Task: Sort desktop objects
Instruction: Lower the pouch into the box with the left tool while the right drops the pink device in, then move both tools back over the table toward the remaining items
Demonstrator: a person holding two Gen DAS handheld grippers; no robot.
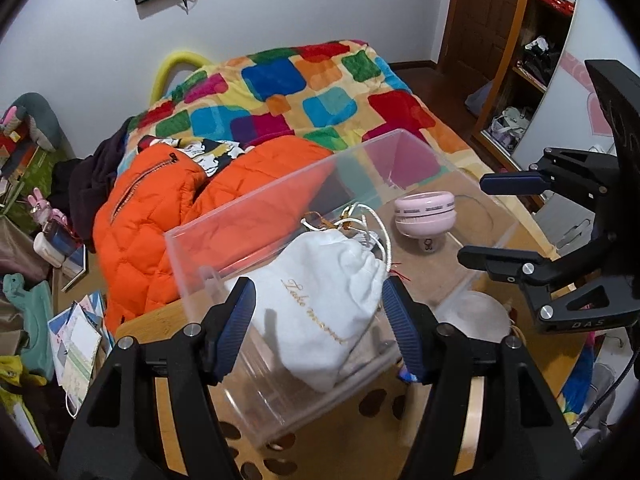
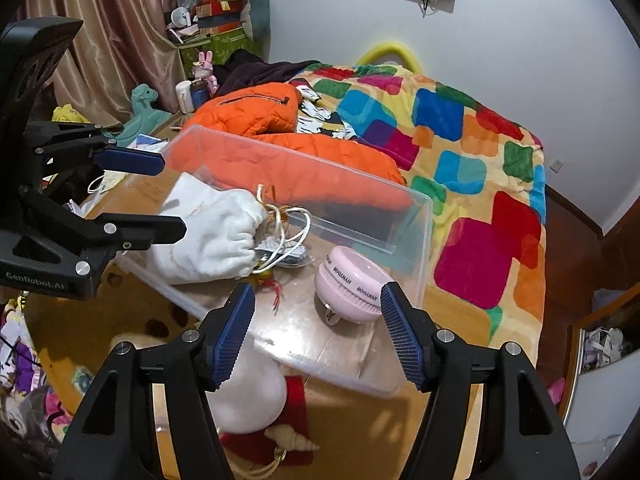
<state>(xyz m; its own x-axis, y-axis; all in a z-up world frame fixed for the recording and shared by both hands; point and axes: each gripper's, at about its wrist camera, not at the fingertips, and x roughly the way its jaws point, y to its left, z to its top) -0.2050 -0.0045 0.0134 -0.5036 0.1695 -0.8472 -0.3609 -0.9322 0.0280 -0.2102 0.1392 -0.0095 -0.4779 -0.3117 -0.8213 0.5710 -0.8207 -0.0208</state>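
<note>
**A:** Bedroom desk (image 1: 168, 320) shot, patchwork blanket (image 1: 312, 92) behind. What's where?

**B:** White pouch (image 1: 320, 312) sits at the 9 o'clock end of the clear bin (image 1: 280, 196), pink fan (image 1: 424, 216) toward 3. My left claw (image 1: 318, 328) hangs half open above the pouch, gripping nothing. Right claw (image 2: 318, 332): half open, empty, over the fan.
</note>
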